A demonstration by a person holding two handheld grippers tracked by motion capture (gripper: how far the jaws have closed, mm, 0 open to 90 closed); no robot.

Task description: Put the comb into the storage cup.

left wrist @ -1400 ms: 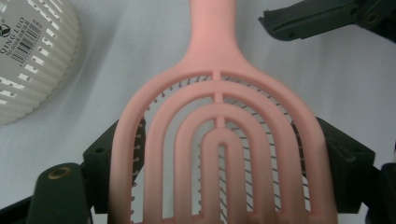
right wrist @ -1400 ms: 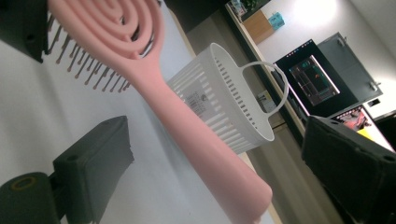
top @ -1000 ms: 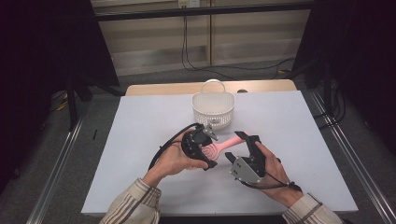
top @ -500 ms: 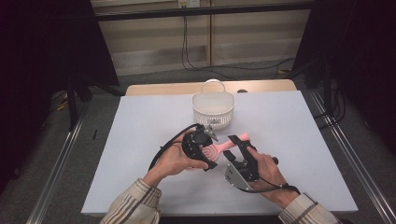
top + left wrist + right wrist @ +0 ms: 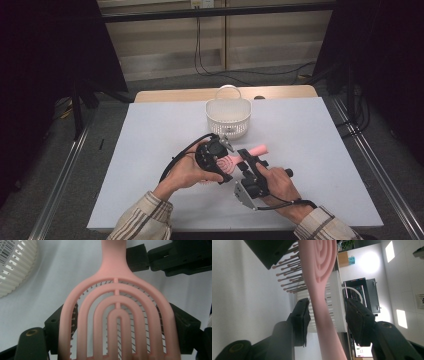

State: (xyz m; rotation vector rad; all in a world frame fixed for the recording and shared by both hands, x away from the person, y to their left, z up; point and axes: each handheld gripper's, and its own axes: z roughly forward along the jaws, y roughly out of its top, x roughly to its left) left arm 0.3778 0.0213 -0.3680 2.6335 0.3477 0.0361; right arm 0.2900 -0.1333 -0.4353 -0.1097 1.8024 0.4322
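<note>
The pink hairbrush point(image 5: 235, 162) is held by its wide head in the clamped left gripper point(image 5: 214, 156), low in the middle of the high view. Its handle runs up and right toward the white basket point(image 5: 228, 119). The right gripper point(image 5: 250, 162) has just been closing, and the handle point(image 5: 322, 315) lies between its pads without being touched.

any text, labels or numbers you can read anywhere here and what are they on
Barcode sticker with digits on the white slotted plastic basket, in the left gripper view: bars visible, digits too small to read.
Dark monitor screen behind the basket, in the right gripper view: blurred, unreadable.
Pink plastic vented hairbrush: no text visible.
</note>
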